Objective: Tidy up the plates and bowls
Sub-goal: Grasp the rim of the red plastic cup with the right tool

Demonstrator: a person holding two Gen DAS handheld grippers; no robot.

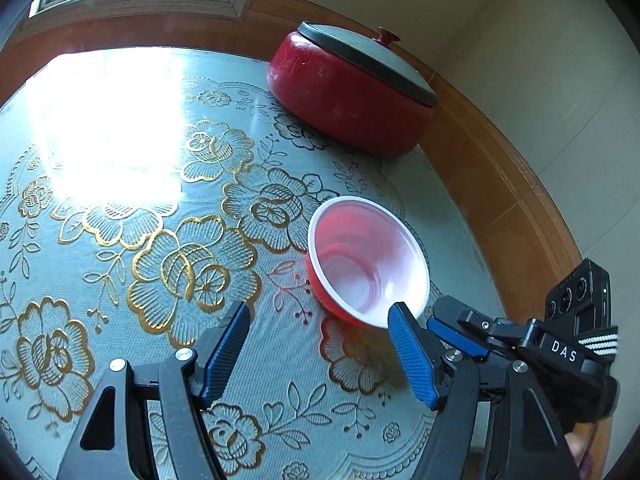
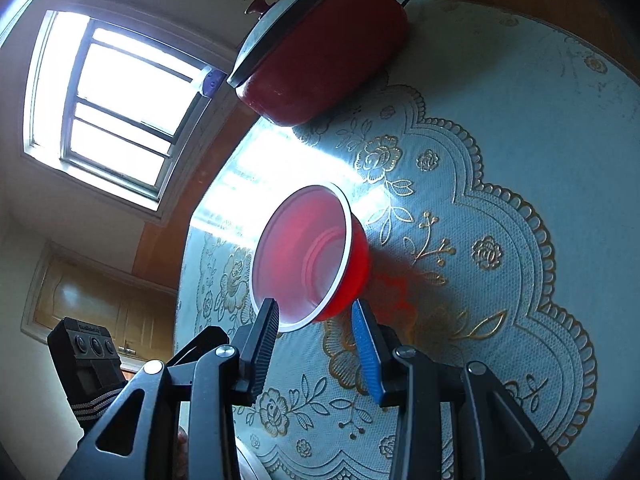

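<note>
A red bowl (image 1: 366,256) with a white inside sits on the floral tablecloth, empty. In the left wrist view my left gripper (image 1: 320,312) is open just short of the bowl, its right finger (image 1: 412,356) by the near rim. The right gripper (image 1: 460,328) reaches the bowl's near right rim. In the right wrist view the bowl (image 2: 308,260) is straight ahead. My right gripper (image 2: 316,308) is open with its jaws either side of the near rim, one finger (image 2: 264,344) inside the rim line and one finger (image 2: 366,348) outside.
A large red pot with a grey lid (image 1: 352,84) stands at the table's far edge near the wall; it also shows in the right wrist view (image 2: 320,48). The tablecloth (image 1: 160,240) has strong window glare at far left. A white rim (image 2: 248,464) peeks in at the bottom.
</note>
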